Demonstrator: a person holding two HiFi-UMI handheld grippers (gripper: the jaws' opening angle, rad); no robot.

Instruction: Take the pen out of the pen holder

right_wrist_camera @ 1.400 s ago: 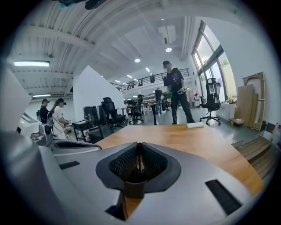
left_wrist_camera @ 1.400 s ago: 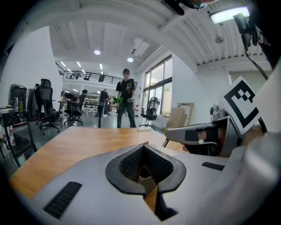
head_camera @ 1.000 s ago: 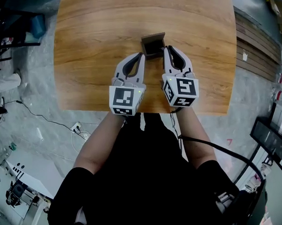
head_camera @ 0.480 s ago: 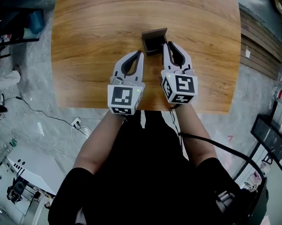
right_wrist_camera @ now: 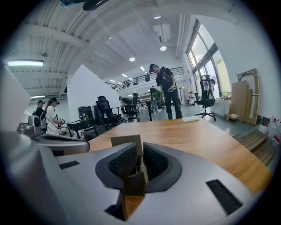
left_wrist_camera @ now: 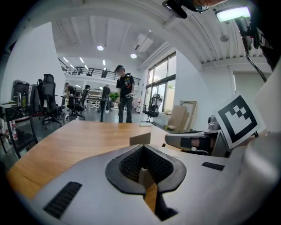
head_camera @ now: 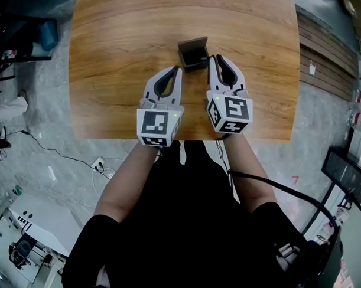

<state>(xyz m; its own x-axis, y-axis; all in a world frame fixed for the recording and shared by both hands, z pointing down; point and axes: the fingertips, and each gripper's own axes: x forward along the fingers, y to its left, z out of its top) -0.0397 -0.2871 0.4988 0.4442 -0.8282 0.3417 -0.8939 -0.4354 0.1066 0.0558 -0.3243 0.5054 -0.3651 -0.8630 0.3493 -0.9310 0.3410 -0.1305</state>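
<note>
A view from above shows a person in a black top standing at the near edge of a wooden table (head_camera: pixel 118 66), with a two-jaw gripper in each hand stretched out over it. A small dark square pen holder (head_camera: pixel 193 53) stands upright on the table, just beyond the tips of both grippers. The left gripper (head_camera: pixel 178 69) points at the holder's near left corner. Its own view shows its jaws clenched together at the tips with nothing between them, and a corner of the holder (left_wrist_camera: pixel 140 138) showing just past them. The right gripper (head_camera: pixel 213 58) sits just beside the holder's right side. In the right gripper view, the jaws are closed to a narrow slit around a thin dark pen (right_wrist_camera: pixel 138 165), which stands upright between the ribbed black pads. The pen's lower part is inside the brown holder (right_wrist_camera: pixel 133 184), which sits low in the space between the jaws, with its far wall rising behind the left jaw. The head view is too small to show the pen itself. Each gripper carries a white cube printed with black square markers at its near end. Beyond the table is an open office with dark chairs (left_wrist_camera: pixel 48 99) and a person standing far off (right_wrist_camera: pixel 167 92).
</note>
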